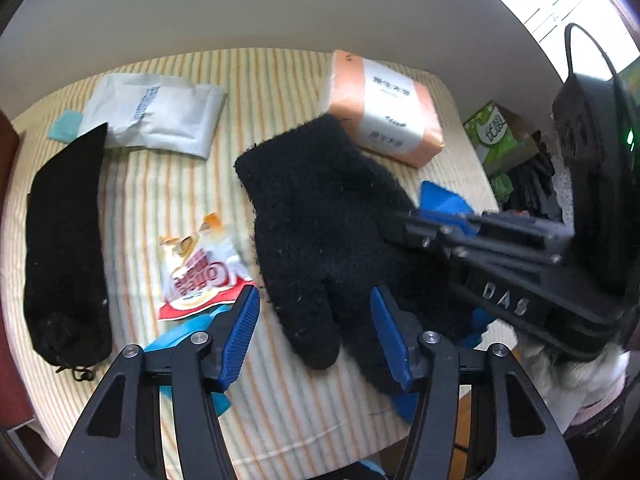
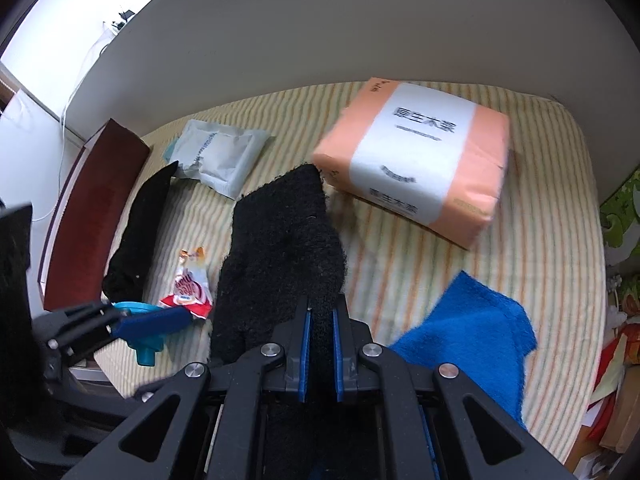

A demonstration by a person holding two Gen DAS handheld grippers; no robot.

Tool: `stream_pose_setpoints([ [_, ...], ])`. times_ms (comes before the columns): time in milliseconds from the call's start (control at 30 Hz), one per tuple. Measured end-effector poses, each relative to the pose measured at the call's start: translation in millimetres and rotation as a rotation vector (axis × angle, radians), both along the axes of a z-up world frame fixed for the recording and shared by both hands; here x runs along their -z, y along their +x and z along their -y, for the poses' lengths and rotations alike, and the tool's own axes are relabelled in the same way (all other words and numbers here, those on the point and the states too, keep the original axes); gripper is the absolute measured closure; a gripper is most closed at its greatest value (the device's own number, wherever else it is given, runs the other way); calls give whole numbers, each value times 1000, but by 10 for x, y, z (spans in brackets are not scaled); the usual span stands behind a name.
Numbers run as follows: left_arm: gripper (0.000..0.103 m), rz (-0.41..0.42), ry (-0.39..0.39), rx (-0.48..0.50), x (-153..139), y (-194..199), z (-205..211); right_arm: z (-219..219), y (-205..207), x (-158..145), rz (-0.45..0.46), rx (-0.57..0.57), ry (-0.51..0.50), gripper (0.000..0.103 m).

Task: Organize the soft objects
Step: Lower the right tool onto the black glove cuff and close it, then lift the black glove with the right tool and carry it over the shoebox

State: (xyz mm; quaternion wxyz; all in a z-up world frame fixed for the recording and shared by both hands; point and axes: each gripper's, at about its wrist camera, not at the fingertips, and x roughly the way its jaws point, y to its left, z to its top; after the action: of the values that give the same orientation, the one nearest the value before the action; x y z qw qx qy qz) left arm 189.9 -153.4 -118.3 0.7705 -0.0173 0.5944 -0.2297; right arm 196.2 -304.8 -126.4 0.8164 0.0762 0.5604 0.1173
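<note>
Right wrist view shows your right gripper clamped on the black glove beside the tissue pack, left gripper apart; lay it flat next.

I see a table covered with a cream striped cloth. Near its far edge lie an orange tissue pack and a pale plastic pouch. Along its left edge lies a black sock, beside it a red-and-white snack wrapper. A blue towel sits toward the right edge.
</note>
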Motion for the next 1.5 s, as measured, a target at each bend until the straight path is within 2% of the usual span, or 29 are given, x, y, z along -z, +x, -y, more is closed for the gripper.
stream_pose_setpoints([
  [167, 46, 20, 29, 13, 17, -94, 118, 180, -59, 35, -13, 32, 27, 94],
  [267, 46, -6, 11, 15, 54, -94, 166, 237, -64, 64, -20, 42, 41, 94],
  [433, 46, 12, 43, 20, 118, -27, 336, 328, -63, 95, -31, 59, 52, 94],
  [567, 49, -18, 30, 23, 225, 27, 387, 369, -75, 107, -34, 65, 64, 94],
  [633, 50, 20, 42, 27, 222, 21, 405, 367, -69, 116, -35, 65, 66, 94],
  [667, 59, 30, 43, 28, 225, 25, 437, 366, -61, 123, -37, 67, 65, 94],
  [733, 84, 28, 38, 22, 263, 36, 477, 359, -52, 133, -38, 68, 61, 94],
  [800, 87, 35, 21, 14, 270, 33, 500, 352, -52, 127, -37, 71, 59, 94],
  [1000, 90, 97, -28, 13, 88, -62, 338, 276, -111, -18, 1, 67, 45, 94],
  [1367, 91, 243, -126, -22, -553, -168, -186, -94, -254, -719, 150, 25, 37, 94],
  [1500, 91, 281, -137, -53, -722, -210, -511, -435, -314, -955, 207, -29, 23, 94],
])
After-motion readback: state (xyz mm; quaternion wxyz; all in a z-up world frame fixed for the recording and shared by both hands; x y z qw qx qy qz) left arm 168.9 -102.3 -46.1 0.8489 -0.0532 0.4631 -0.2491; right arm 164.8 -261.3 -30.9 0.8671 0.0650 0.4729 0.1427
